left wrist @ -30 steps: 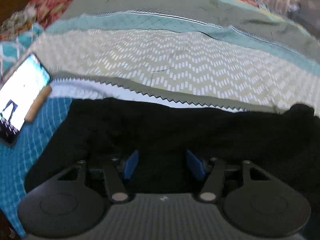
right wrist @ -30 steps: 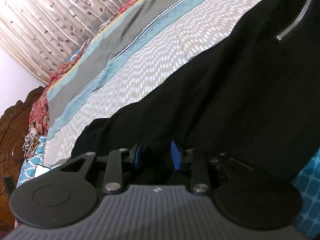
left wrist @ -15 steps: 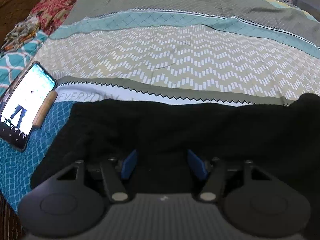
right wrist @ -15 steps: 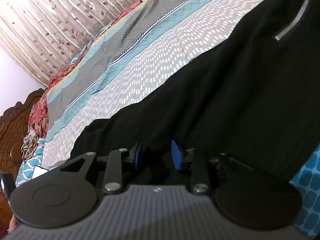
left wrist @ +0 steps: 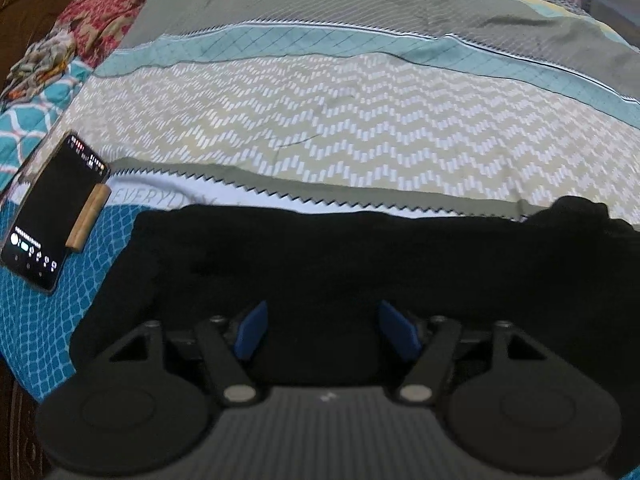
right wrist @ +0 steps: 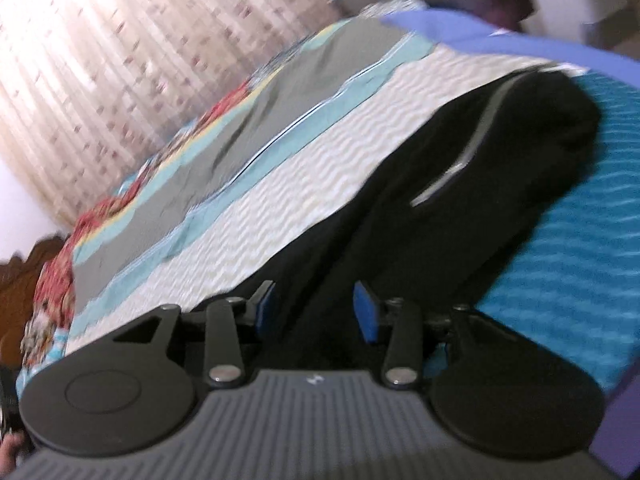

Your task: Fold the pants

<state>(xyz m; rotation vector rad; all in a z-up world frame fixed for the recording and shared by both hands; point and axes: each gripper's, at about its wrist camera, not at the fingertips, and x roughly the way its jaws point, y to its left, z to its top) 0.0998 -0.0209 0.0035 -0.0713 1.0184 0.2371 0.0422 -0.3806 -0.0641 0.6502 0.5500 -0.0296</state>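
Black pants [left wrist: 360,256] lie stretched across the near part of the bed, on the patterned bedspread [left wrist: 360,136], in a long dark band. In the right wrist view the pants [right wrist: 460,200] run away from the camera, with a silver zipper [right wrist: 440,188] on the upper side. That frame is motion-blurred, so finer folds are unclear.

Left gripper [left wrist: 326,330]: blue pads wide apart, nothing between them, poised over the cloth. Right gripper [right wrist: 314,312]: pads also spread, black cloth showing in the gap; whether they touch it, cannot tell.

Judgement: the step in hand is taking a fresh hold for a fold. To do it well, each gripper should pinch through all layers at an edge, both holds level with each other, then lift and carry together so the fold line stays straight.

A phone [left wrist: 50,216] rests at the left, near the pants' end; keep the cloth from sweeping it.
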